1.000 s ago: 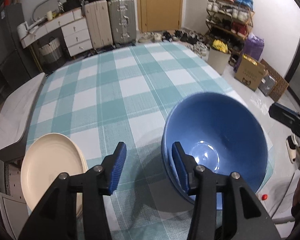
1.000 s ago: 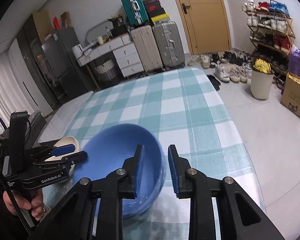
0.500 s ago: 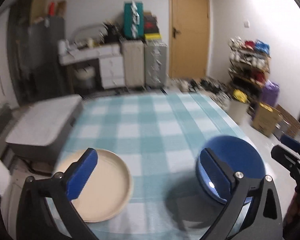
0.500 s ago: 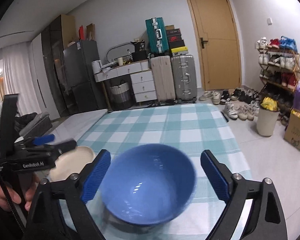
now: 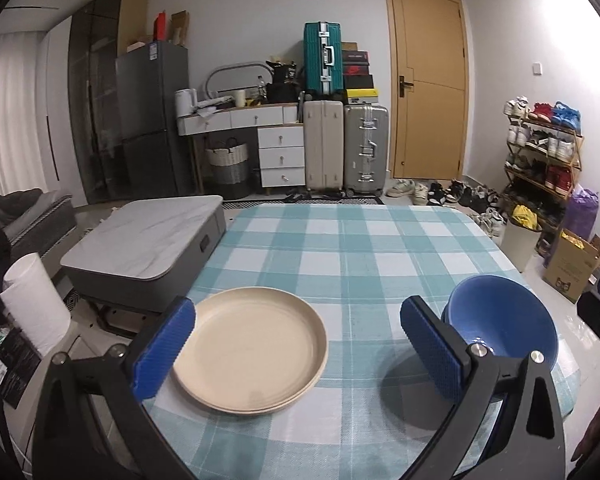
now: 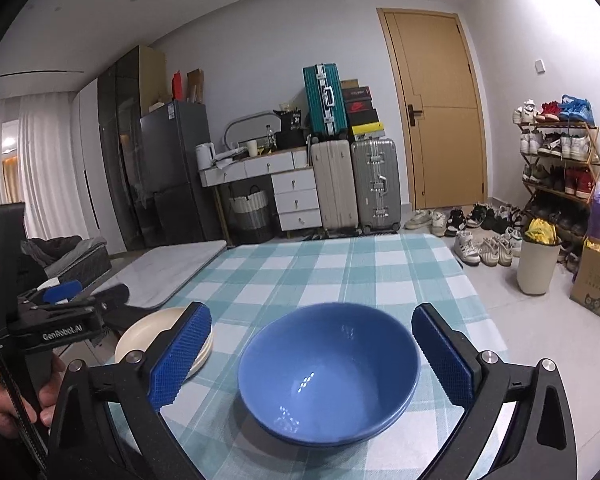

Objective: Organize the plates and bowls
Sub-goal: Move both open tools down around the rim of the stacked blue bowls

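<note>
A stack of cream plates (image 5: 252, 344) lies on the checked tablecloth (image 5: 360, 248) near its front left edge. Blue bowls (image 6: 328, 372), nested, stand on the cloth at the front right; they also show in the left wrist view (image 5: 504, 320). My left gripper (image 5: 300, 352) is open wide and empty, held back from the plates. My right gripper (image 6: 312, 360) is open wide and empty, its pads either side of the bowls in view but apart from them. The left gripper also shows in the right wrist view (image 6: 64, 300), and the plates (image 6: 156, 336) lie beneath it.
A grey low table (image 5: 148, 240) stands left of the table. A paper roll (image 5: 36, 304) stands at the near left. Suitcases (image 5: 344, 148), drawers and a fridge line the back wall. A shoe rack (image 5: 544, 152), bin and cardboard box (image 5: 572, 272) stand to the right.
Both grippers opened wide and drew back and up from the blue bowls. The bowls now stand free on the cloth. The views tilted up from the table to the room.
</note>
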The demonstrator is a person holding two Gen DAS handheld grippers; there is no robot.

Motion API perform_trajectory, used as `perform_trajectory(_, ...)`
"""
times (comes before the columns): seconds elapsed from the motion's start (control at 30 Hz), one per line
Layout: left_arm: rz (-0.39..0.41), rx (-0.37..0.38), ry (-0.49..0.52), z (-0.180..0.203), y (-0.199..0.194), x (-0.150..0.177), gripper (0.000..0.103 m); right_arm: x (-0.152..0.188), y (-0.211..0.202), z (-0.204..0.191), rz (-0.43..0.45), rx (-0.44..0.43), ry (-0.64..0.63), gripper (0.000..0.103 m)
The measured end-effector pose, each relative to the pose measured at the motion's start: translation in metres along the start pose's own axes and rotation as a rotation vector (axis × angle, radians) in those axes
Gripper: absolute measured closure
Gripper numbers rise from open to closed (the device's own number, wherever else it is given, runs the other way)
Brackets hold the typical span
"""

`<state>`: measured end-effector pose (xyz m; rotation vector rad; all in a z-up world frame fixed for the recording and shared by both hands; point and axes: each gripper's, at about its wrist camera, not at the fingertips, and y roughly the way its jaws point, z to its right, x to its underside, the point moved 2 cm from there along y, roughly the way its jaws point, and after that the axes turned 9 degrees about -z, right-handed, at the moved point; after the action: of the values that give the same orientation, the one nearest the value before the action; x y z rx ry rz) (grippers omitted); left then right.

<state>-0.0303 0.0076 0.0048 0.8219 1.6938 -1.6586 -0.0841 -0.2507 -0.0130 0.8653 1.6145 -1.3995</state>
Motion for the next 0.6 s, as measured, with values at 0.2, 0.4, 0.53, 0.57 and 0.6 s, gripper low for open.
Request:
perform_trajectory(0.2,-0.024,-0.026,0.018,0.003,0.004,0.003,0.0,0.005,0.006,-0.002,-0.06,0.003,0.003,0.001)
perform_trajectory(0.4,-0.062,0.04,0.083,0.019,0.013,0.002,0.0,0.004,0.003,-0.001,-0.057,0.006,-0.03,0.001)
perform_trajectory(0.53,-0.149,0.089,0.146,0.041,0.038,-0.001,0.0,0.001,0.013,0.009,-0.101,0.044,-0.027,0.001)
perform_trajectory(0.57,-0.16,0.075,0.163,0.046,0.043,-0.002,0.0,0.0,0.016,0.013,-0.11,0.045,-0.018,0.001)
perform_trajectory(0.6,-0.179,0.065,0.185,0.052,0.051,-0.003,0.0,-0.001,0.018,0.018,-0.121,0.046,-0.008,0.001)
